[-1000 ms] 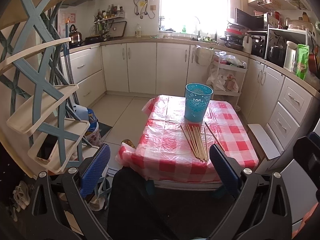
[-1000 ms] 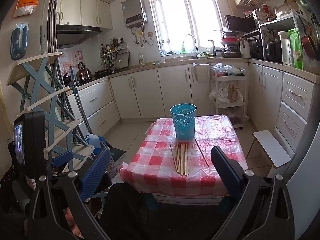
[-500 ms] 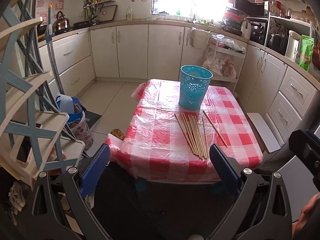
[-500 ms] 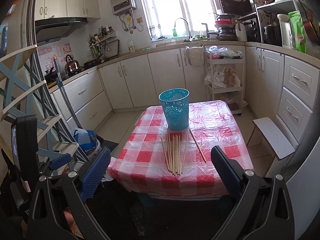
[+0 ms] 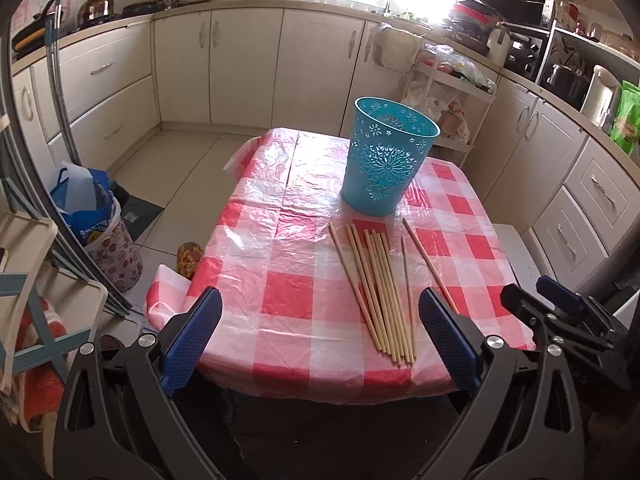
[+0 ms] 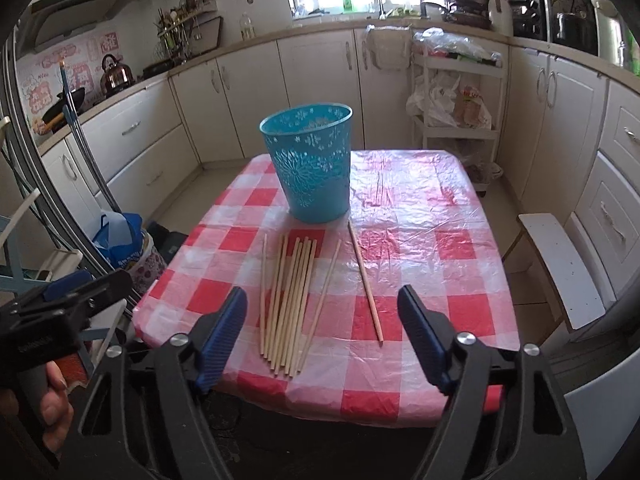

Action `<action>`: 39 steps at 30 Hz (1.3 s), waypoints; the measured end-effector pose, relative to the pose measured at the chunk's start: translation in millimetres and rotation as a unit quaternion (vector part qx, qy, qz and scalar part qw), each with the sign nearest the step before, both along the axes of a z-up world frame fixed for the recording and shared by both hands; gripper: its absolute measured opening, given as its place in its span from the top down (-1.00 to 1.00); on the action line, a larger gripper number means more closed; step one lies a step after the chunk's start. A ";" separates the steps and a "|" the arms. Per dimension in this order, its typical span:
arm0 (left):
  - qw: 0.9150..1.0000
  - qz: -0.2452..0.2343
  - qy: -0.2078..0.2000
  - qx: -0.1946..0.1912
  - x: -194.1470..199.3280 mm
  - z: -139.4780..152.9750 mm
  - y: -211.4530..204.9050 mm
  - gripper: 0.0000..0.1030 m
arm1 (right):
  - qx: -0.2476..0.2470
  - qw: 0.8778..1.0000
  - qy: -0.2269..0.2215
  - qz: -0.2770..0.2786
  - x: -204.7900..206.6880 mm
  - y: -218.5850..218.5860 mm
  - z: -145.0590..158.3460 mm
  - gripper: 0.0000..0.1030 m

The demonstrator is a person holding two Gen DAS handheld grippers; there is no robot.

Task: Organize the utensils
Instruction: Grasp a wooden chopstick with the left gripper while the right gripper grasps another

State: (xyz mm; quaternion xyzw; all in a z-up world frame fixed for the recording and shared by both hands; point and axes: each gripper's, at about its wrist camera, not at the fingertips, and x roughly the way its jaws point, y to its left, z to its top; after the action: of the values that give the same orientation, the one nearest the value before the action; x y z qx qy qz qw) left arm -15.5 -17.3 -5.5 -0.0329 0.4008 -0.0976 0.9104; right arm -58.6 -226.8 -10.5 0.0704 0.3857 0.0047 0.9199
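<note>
Several wooden chopsticks point(image 5: 380, 292) lie in a loose bundle on the red-checked tablecloth point(image 5: 288, 292), with one single chopstick point(image 6: 365, 276) apart to the right. A teal perforated bin point(image 5: 388, 162) stands upright behind them; it also shows in the right wrist view point(image 6: 312, 164), as does the bundle point(image 6: 290, 304). My left gripper point(image 5: 320, 328) is open and empty over the table's near edge. My right gripper point(image 6: 322, 328) is open and empty just before the chopsticks' near ends.
White kitchen cabinets point(image 5: 248, 68) run along the back and right. A white stool point(image 6: 560, 268) stands right of the table. A blue bag in a floral bin point(image 5: 104, 232) and a shelf rack point(image 5: 24, 264) stand on the left.
Both grippers have moved forward and down towards the table; the chopsticks and bin now look much larger. Both stay open and empty.
</note>
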 end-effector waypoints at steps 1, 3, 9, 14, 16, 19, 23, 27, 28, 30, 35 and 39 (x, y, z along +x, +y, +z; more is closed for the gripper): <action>1.000 0.005 0.002 0.007 10.5 -6.6 -5.1 -0.85 | -0.004 1.000 0.009 0.007 11.9 -2.4 -8.4 -0.12; 1.000 0.009 0.017 0.013 32.5 -21.0 -14.1 -0.85 | -0.009 0.999 0.026 0.021 35.8 -6.5 -25.0 0.07; 0.998 0.020 0.050 0.030 90.7 -65.8 -40.3 -0.65 | -0.013 0.996 0.073 0.046 94.8 -16.3 -70.4 0.35; 0.996 0.012 0.079 0.035 123.3 -99.6 -59.8 -0.28 | -0.005 0.993 0.102 0.052 127.9 -26.3 -96.0 0.57; 0.996 0.010 0.085 0.039 133.3 -109.0 -65.0 -0.23 | -0.009 0.993 0.105 0.055 135.2 -27.0 -101.1 0.59; 0.995 0.017 0.089 0.043 144.1 -116.5 -67.9 -0.21 | -0.014 0.993 0.102 0.058 143.7 -28.1 -104.0 0.59; 0.994 0.021 0.096 0.049 158.0 -124.8 -70.3 -0.18 | -0.008 0.993 0.106 0.056 155.0 -33.0 -108.4 0.61; 0.993 0.019 0.100 0.058 165.7 -130.5 -73.7 -0.08 | -0.011 0.993 0.102 0.059 161.0 -33.9 -109.4 0.76; 0.993 0.016 0.099 0.062 167.0 -130.7 -75.5 -0.05 | -0.015 0.993 0.100 0.058 160.9 -34.0 -109.6 0.86; 0.993 0.004 0.098 0.068 169.2 -130.6 -81.2 0.09 | -0.019 0.994 0.097 0.055 161.1 -34.1 -110.4 0.88; 0.991 -0.077 0.087 0.062 174.2 -131.0 -92.5 0.78 | 0.061 0.994 0.087 0.022 151.5 -51.4 -113.7 0.88; 0.985 -0.144 0.095 0.031 178.8 -131.2 -89.2 0.86 | 0.121 0.990 0.065 0.014 139.5 -63.8 -119.6 0.88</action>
State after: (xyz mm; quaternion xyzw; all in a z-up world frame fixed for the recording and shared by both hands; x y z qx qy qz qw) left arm 163.3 -106.6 -136.7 0.0444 0.4885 -0.2120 0.8453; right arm 80.9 -290.6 -130.1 0.1755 0.4423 0.0594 0.8775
